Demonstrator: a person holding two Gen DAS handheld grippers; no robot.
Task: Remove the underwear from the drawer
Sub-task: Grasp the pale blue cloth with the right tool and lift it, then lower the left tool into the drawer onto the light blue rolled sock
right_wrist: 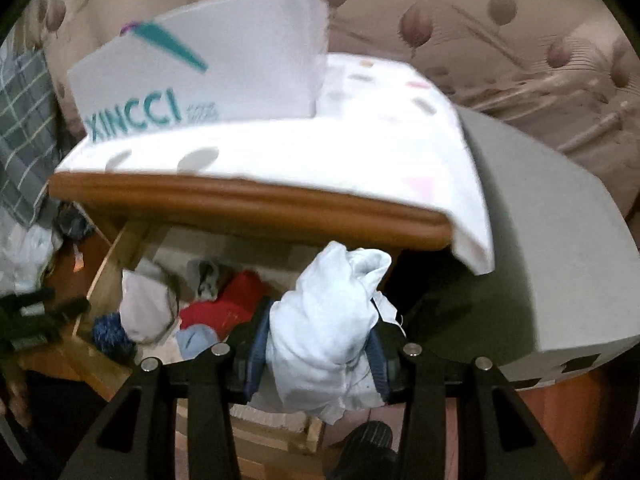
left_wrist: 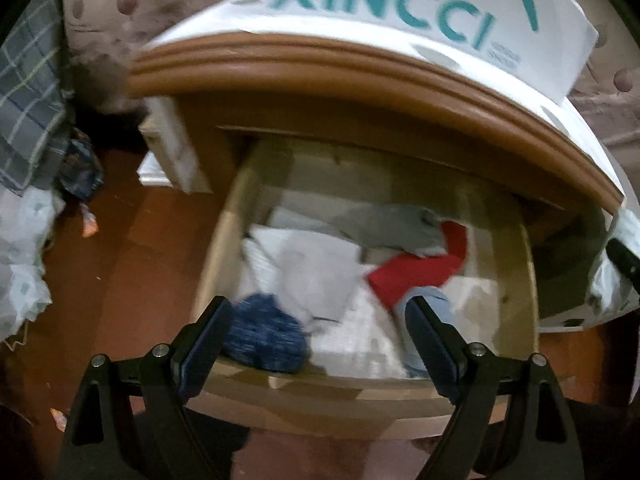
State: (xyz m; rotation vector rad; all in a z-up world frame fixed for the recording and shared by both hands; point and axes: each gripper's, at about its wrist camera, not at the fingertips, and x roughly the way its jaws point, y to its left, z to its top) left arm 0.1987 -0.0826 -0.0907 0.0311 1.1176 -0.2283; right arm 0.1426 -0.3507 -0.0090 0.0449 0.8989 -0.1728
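While the right claw squeezes a bunched pale white underwear piece between its pads, above the open drawer, the left claw hangs wide with nothing in it. Under the left claw lie a blue fuzzy cloth, a red cloth and a grey cloth. Past both claws, a white box reads "XINCCI" in teal. It sits on a white dotted cover over the brown cabinet top. The floor is reddish brown, and the wall has leaf shapes.
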